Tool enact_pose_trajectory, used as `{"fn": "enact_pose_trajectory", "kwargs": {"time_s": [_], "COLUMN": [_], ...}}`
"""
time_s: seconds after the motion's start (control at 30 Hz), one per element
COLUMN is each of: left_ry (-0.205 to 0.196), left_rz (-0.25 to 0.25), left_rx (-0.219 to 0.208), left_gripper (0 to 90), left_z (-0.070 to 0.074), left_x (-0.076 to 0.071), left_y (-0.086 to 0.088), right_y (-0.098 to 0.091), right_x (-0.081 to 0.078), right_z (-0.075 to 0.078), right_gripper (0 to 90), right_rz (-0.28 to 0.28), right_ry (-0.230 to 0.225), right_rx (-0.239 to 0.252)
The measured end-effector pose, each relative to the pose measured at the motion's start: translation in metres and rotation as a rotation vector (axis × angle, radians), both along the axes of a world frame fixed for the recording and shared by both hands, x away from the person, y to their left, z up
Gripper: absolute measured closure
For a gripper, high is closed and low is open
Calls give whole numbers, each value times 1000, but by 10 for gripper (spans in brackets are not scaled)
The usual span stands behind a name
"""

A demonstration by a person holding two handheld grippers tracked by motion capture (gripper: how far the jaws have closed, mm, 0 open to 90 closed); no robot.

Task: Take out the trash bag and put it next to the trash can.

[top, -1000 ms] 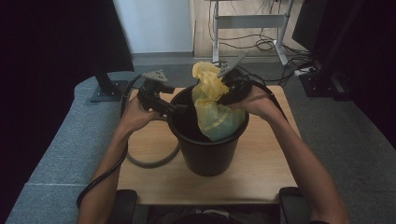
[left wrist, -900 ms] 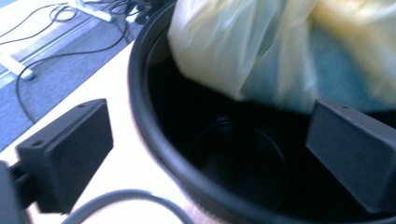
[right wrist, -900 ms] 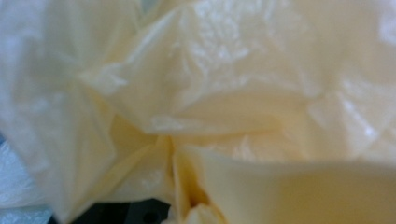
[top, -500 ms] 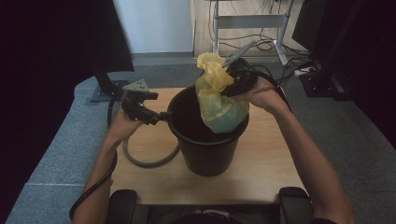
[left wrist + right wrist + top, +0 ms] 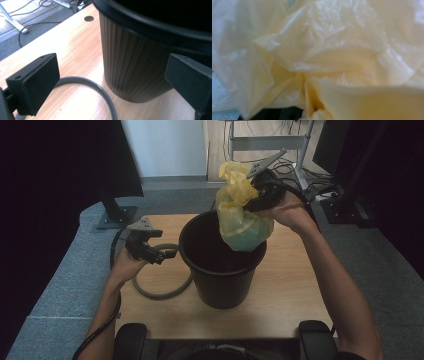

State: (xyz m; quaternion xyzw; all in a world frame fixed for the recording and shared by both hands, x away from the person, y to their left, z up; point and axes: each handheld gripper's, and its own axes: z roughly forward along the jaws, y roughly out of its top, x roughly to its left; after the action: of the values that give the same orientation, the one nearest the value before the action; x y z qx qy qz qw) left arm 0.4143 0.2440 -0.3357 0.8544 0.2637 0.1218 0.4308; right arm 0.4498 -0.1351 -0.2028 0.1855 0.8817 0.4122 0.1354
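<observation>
A black ribbed bin [image 5: 220, 285] stands in the middle of the wooden table [image 5: 290, 290]. A filled yellow plastic bag [image 5: 242, 222] hangs half out of its mouth, its lower end still inside the rim. My right gripper [image 5: 256, 201] is shut on the bag's gathered neck at the bin's far right edge. In the right gripper view the crumpled bag [image 5: 332, 50] hides the jaws. My left gripper [image 5: 166, 256] is left of the bin, low over the table and open. In its own view the left gripper [image 5: 110, 82] has nothing between its jaws and faces the bin's wall [image 5: 135, 62].
A grey cable loop [image 5: 160, 292] lies on the table left of the bin, and shows under the jaws as a grey cable [image 5: 100, 90]. A monitor foot [image 5: 116, 215] stands far left. A metal frame [image 5: 270, 142] and floor cables are beyond the table. The table has a cable hole [image 5: 89, 18].
My left gripper has drawn away from the bin's rim, leftward and down toward the table. My right gripper has lifted the yellow bag higher out of the bin.
</observation>
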Motion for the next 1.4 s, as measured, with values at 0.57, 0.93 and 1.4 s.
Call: {"fn": "enact_pose_trajectory", "kwargs": {"time_s": [0.57,0.93,1.4], "left_ry": [50,78,84], "left_rz": [59,101,178], "left_rx": [-5,-5,-14], "left_gripper": [0,0,0], "left_z": [-52,-90,-127], "left_x": [-3,-7,-13], "left_y": [6,8,17], "right_y": [-40,-71,-107], "right_x": [4,5,14], "right_z": [18,13,-20], "right_gripper": [710,709,709], "right_rz": [-152,-266,-393], "right_ry": [-57,-87,-71], "right_rx": [-11,-47,-39]}}
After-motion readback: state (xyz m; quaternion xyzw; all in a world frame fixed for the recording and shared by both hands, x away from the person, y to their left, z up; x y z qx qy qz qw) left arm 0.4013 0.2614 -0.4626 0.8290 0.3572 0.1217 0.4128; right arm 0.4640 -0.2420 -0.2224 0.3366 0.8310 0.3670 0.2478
